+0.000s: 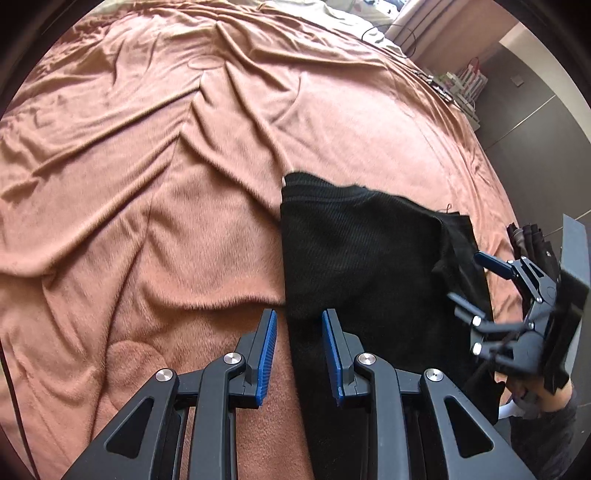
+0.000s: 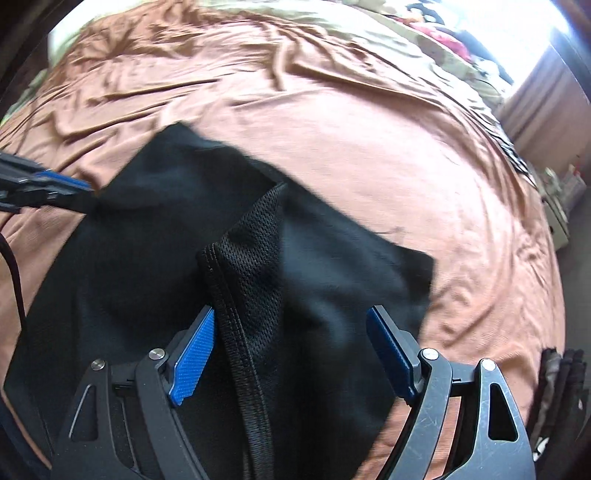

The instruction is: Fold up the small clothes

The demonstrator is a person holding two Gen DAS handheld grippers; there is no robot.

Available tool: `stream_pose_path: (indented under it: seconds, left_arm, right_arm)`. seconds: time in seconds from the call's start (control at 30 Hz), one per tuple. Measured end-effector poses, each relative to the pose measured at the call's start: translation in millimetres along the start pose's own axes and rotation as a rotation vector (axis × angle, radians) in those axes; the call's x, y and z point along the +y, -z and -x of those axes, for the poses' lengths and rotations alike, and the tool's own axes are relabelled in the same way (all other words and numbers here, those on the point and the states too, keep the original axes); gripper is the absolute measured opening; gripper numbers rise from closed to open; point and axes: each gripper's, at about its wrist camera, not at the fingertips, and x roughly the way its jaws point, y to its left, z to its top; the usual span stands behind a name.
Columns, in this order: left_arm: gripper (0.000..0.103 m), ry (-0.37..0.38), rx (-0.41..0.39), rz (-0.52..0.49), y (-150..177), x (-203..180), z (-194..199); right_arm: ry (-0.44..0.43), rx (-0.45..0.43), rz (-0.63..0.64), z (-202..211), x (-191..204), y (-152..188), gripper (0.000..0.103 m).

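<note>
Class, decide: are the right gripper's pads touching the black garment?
Cannot tell. In the right wrist view the right gripper stands open around the black garment's thick seam, which lies close beside one pad, contact unclear.

Bed spread with a rumpled rust-brown blanket (image 1: 147,184) fills most of both views. Pale sheet (image 1: 332,14) at 12 o'clock; dark tiled floor (image 1: 532,110) and a small rack (image 1: 469,85) at 2 o'clock. Bright window light (image 2: 554,44) at 2 o'clock in the right view.

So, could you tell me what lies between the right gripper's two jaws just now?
In the right wrist view, the black garment lies there: its mesh lining and ribbed seam run up between the open jaws of the right gripper, over the orange bedspread.
</note>
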Motion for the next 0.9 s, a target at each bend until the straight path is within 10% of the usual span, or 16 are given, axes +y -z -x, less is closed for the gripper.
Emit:
stream_pose_path:
  seconds: [0.23,0.9]
  left_arm:
    - [0.027,0.006,-0.006,0.023,-12.6,5.6,-3.1]
    - [0.027,0.070,0.009,0.065,-34.3,7.8,-33.7]
  right_arm:
    - [0.055,-0.001,-0.205,-0.5,-44.8,4.0,0.080]
    - [-0.541,-0.048,-0.481,-16.7,-138.2,46.8,0.075]
